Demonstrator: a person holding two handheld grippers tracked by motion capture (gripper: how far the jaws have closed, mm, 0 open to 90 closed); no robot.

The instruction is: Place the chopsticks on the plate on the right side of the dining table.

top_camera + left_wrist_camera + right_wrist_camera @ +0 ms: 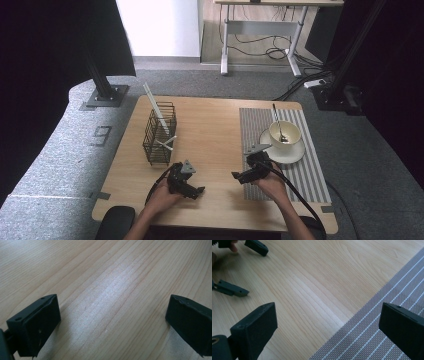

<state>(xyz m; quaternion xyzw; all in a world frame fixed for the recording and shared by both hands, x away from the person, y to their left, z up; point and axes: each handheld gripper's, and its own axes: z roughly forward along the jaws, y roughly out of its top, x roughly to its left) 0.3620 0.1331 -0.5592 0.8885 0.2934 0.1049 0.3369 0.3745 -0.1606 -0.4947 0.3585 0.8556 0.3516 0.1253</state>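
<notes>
A person is holding the left tool (191, 188) and right tool (243, 174) low over the wooden counter (215, 130), both with jaws spread wide and gripping nothing. Apparently nothing is started: the spoon (278, 123) is sitting in the cup (285, 134) on its saucer (292, 152), the wire basket (160, 134) standing opposite. Grey carpet is surrounding them.
</notes>
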